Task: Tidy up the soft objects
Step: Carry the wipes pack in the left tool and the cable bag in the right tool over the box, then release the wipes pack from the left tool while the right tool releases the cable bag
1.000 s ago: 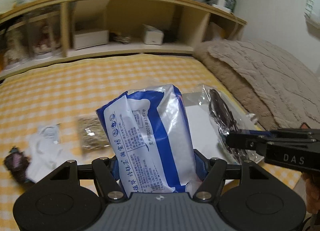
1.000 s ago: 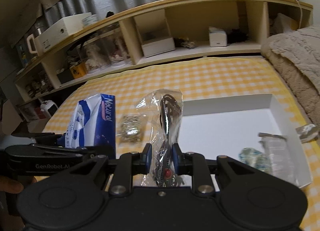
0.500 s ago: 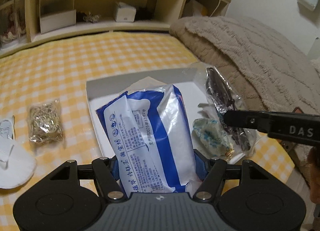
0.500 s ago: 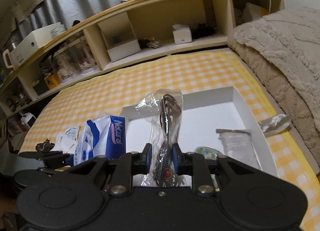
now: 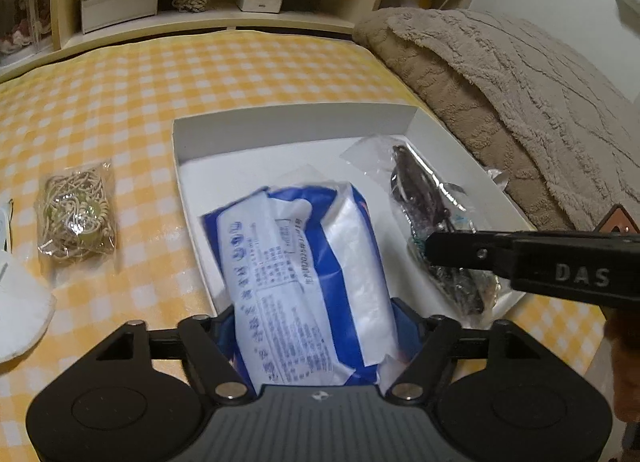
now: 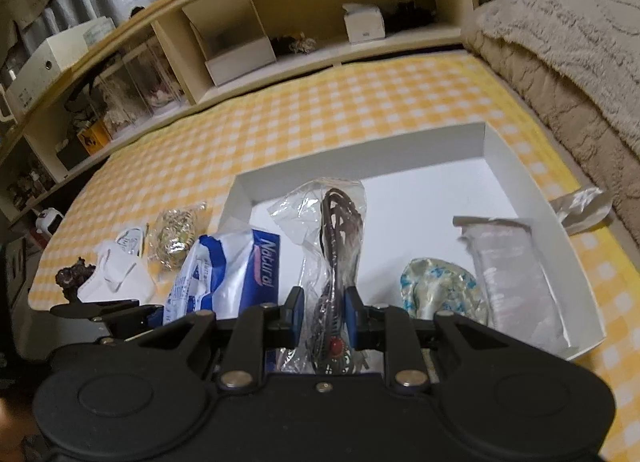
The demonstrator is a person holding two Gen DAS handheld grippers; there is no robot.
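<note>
- Step in hand: depositing two items into the shallow white cardboard box (image 5: 288, 129) on the yellow checked bed.
- Left tongs (image 5: 316, 326): jaws opening around the blue-and-white plastic tissue pack (image 5: 304, 262), which lies inside the box.
- Right tongs (image 6: 322, 314): clamped narrow on the clear plastic bag of dark cord (image 6: 334, 229), low over the box.
- Next move, likely: withdraw left; release right.

On my right gripper (image 5: 576, 274) the side reads "DAS". The blue-and-white pack (image 6: 240, 274) says "Natural" on its blue end; the small print on its back is too blurry for me.
</note>
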